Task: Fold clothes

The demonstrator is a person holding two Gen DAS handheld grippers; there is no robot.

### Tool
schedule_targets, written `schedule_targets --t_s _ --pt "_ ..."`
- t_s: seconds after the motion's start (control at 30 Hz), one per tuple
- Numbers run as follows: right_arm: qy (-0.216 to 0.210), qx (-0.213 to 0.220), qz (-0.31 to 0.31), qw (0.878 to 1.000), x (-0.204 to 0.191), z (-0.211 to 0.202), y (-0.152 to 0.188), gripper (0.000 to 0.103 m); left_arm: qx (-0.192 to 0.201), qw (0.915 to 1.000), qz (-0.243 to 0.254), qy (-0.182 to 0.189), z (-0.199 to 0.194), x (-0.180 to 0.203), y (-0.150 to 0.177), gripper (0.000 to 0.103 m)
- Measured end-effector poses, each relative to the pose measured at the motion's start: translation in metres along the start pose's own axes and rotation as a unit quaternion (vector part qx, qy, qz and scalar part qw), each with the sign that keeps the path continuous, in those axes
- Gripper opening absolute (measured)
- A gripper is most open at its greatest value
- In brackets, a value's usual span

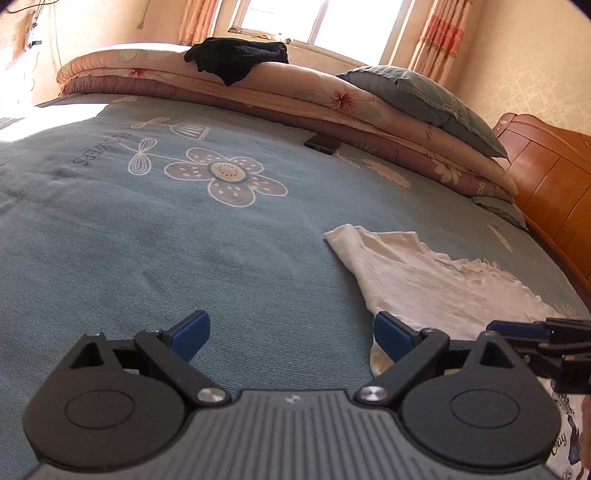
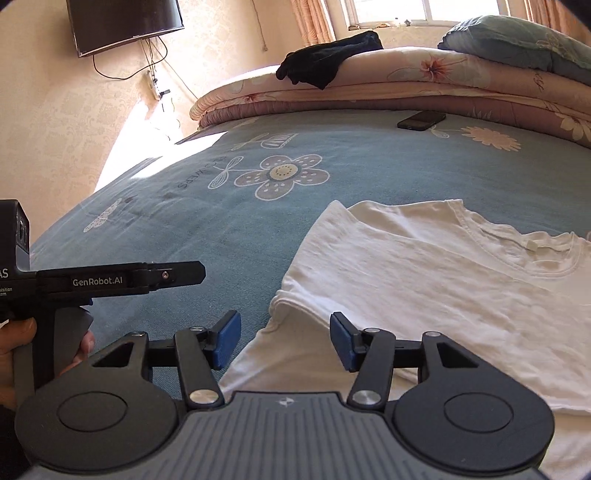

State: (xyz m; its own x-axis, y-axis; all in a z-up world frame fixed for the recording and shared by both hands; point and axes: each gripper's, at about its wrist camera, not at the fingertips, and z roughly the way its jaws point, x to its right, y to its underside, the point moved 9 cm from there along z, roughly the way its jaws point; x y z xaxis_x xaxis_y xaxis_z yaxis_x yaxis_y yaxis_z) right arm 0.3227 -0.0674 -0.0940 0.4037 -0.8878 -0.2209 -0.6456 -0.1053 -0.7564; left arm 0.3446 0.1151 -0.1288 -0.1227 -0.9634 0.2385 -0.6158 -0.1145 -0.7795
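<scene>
White T-shirt partly folded on the bed, both grippers free of it.

At left, the left gripper (image 1: 291, 338) hangs open and empty over the blue bedspread (image 1: 155, 236); to its right the white T-shirt (image 2: 424, 266) lies with one side already turned in, so further folds seem to remain. The right gripper (image 2: 285, 339) stands open just above the shirt's folded edge, holding nothing. Only the right wrist view shows the collar, the wall television (image 2: 123, 24) and a hand (image 2: 16, 350); the left shows the wooden headboard (image 1: 550, 192).
</scene>
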Motion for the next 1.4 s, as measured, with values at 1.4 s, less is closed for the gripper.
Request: schedule_targets --t_s 1.4 --pt "0.213 0.082 0.377 0.898 0.299 -0.109 0.072 0.053 0.040 0.9583 0.243 -0.145 0.035 0.050 0.021 0.096"
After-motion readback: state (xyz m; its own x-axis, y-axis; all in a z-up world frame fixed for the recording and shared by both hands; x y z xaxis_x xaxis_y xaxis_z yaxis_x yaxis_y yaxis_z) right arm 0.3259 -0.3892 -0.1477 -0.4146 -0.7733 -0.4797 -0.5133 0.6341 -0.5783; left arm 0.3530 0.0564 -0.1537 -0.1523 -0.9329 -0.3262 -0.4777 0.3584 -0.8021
